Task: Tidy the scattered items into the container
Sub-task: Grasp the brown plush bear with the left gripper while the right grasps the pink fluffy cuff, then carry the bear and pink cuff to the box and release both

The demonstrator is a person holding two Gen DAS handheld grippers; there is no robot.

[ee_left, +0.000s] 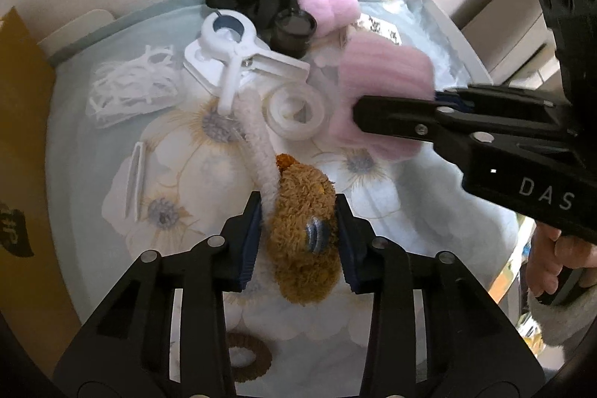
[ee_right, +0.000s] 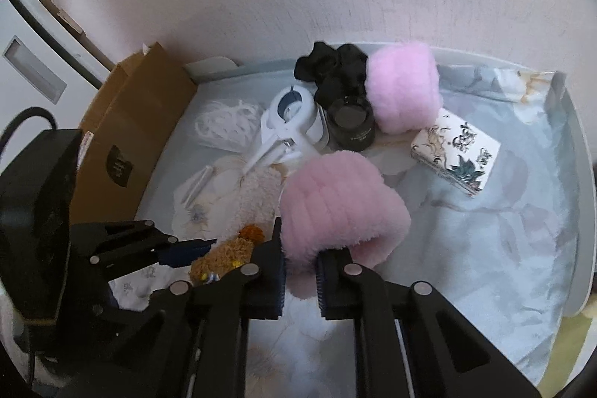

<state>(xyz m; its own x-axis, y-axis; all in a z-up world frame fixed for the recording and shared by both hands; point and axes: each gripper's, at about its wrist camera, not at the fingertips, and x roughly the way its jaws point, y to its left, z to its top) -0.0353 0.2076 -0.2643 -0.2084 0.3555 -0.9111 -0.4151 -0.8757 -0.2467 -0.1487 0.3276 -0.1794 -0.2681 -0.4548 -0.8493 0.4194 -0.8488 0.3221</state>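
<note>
A brown plush toy point(ee_left: 302, 234) with a white fuzzy tail lies on the flowered cloth. My left gripper point(ee_left: 300, 241) is shut on the plush toy, one pad on each side; from the right wrist, that gripper point(ee_right: 201, 254) shows at the plush toy point(ee_right: 224, 258). My right gripper point(ee_right: 300, 286) is shut on a pink fluffy band point(ee_right: 335, 211), held a little above the cloth. In the left wrist view the right gripper point(ee_left: 360, 116) comes in from the right with the pink band point(ee_left: 380, 88). A brown cardboard container point(ee_right: 130, 137) stands at the left edge.
On the round table point(ee_right: 574, 152) lie a second pink band point(ee_right: 403, 88), a black scrunchie point(ee_right: 332, 69), a black jar point(ee_right: 350, 125), a white clip point(ee_left: 231, 55), a tape roll point(ee_left: 298, 110), a bag of white bits point(ee_left: 130, 81), white tweezers point(ee_left: 134, 181), a patterned box point(ee_right: 455, 152) and a brown hair tie point(ee_left: 246, 360).
</note>
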